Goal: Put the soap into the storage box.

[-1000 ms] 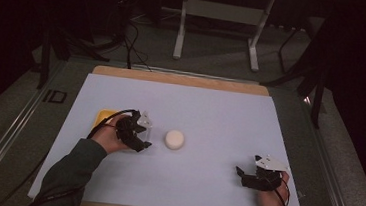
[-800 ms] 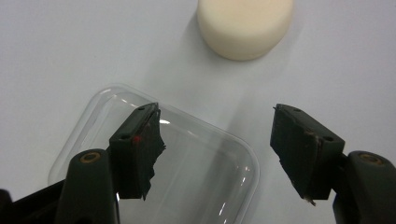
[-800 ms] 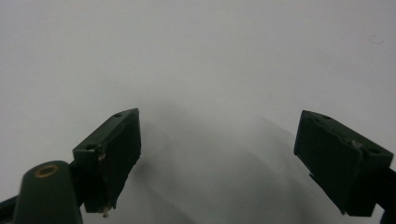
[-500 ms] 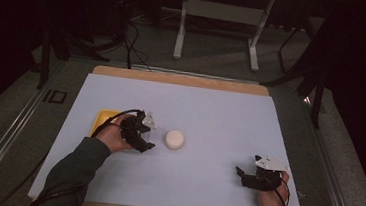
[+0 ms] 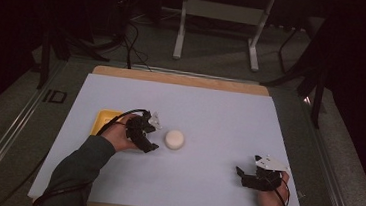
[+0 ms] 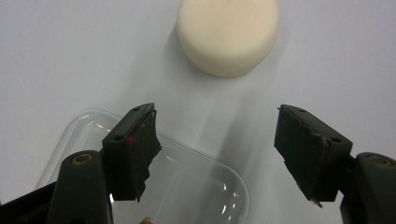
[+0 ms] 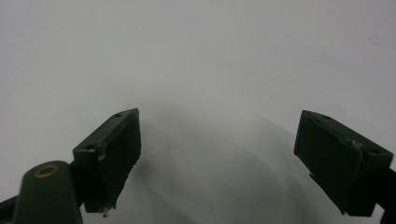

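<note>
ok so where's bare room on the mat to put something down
The far half of the mat is bare, and so is the stretch between the white puck and the right claw. It's crowded at the left: yellow tray, clear lid, left claw.

A cream round puck lies flat on the counter, just beyond a clear plastic lid.

The high view looks forward and down from above the person's side, far off, at the whole table. The left gripper view sits low and close, facing the round white block — both show it. The right gripper view faces bare sheet — very close.
</note>
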`<state>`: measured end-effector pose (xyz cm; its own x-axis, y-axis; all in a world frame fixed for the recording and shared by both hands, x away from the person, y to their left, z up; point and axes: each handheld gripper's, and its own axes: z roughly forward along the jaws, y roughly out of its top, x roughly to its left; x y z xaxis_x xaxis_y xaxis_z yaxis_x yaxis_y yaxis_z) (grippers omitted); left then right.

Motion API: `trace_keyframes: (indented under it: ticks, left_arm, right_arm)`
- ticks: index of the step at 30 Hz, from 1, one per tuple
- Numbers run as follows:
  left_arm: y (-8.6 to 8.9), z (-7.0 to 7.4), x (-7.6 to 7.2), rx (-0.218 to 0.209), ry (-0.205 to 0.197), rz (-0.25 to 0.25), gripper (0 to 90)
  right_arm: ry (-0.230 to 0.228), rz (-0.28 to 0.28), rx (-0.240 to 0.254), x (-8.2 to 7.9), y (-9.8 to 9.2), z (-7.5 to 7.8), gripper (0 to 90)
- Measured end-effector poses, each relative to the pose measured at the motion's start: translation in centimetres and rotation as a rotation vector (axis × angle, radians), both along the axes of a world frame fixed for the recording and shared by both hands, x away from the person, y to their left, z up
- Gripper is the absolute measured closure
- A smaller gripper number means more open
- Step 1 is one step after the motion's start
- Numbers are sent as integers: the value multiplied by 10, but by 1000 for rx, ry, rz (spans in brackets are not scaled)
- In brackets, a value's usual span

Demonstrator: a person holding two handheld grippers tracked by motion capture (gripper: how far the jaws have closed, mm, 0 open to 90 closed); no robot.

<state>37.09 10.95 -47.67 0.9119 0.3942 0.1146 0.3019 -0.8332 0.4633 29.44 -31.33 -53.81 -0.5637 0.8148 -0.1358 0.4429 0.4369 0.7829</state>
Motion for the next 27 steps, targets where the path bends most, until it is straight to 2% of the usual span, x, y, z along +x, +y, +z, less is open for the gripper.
trace_keyframes:
  ticks: [14, 21, 27]
  left_arm:
    - [-8, -2, 7, 1, 15, 7, 278]
    - [-13, -3, 12, 2, 24, 14, 161]
    - [-19, -5, 14, 7, 34, 11, 145]
  right_arm:
    - [0, 2, -2, 0, 0, 0, 147]
    - [2, 4, -6, 0, 1, 0, 147]
    - [2, 5, -7, 0, 1, 0, 148]
